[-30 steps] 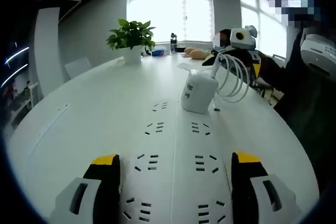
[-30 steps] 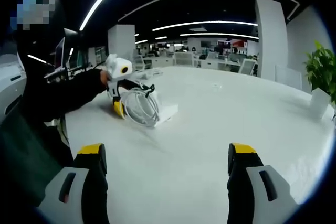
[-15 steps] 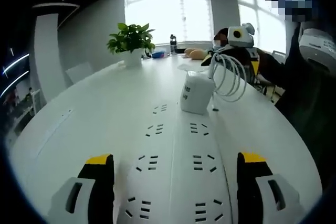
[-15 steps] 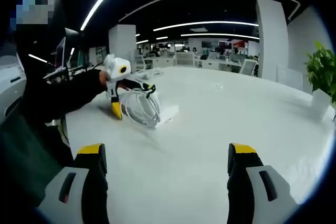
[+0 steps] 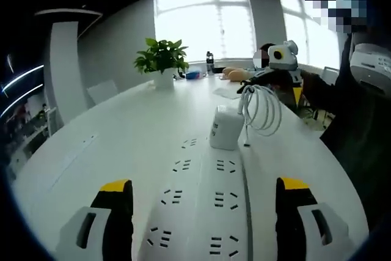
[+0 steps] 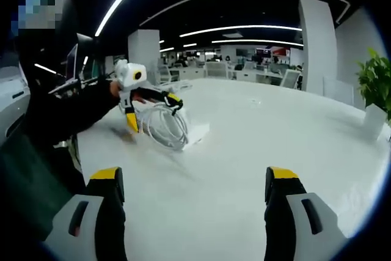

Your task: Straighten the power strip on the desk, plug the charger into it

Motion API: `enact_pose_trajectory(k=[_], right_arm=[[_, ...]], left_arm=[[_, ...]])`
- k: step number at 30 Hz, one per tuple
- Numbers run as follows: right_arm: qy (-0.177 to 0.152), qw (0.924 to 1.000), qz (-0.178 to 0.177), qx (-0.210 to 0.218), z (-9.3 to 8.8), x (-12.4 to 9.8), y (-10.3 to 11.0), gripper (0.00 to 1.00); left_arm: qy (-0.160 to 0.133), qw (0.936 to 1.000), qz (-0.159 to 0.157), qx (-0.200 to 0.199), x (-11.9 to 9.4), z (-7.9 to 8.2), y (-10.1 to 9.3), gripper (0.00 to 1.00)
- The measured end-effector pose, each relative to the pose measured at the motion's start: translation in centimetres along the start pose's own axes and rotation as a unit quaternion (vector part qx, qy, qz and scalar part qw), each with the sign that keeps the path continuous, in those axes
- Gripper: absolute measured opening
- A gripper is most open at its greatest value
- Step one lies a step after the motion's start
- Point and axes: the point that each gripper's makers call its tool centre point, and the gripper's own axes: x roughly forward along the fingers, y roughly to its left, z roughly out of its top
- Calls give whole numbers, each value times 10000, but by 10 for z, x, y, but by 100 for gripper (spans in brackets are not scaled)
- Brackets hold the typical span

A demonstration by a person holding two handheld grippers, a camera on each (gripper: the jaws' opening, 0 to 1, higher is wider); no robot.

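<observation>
In the left gripper view we hold our left gripper (image 5: 201, 212) with jaws spread, the strip (image 5: 204, 206) lying between them on the white surface (image 5: 122, 132), running toward 12 o'clock. The charger (image 5: 225, 127) stands at the strip's far end, cable (image 5: 259, 109) coiled beside it. Our right gripper (image 6: 198, 212) also has its jaws spread over bare surface.

Bright windows (image 5: 211, 25) face me beyond a potted plant (image 5: 162, 61); ceiling light strips (image 6: 241, 27) cross the open office.
</observation>
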Motion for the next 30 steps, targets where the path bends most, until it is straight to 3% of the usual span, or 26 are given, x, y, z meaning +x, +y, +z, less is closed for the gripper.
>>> enact_pose_trajectory(k=[3, 8, 20, 30], right_arm=[[-3, 10000, 8, -5, 0, 0, 0, 95], [6, 10000, 32, -6, 0, 2, 1, 95], [31, 9999, 115, -60, 3, 6, 5, 95], [128, 9996, 208, -174, 2, 10, 8, 95]], left_arm=[[-36, 9999, 103, 25, -8, 2, 0, 99], [-427, 9985, 264, -213, -22, 13, 2, 99], [-616, 9943, 778, -394, -52, 13, 4, 99], [-775, 9899, 1143, -313, -77, 14, 1, 98]])
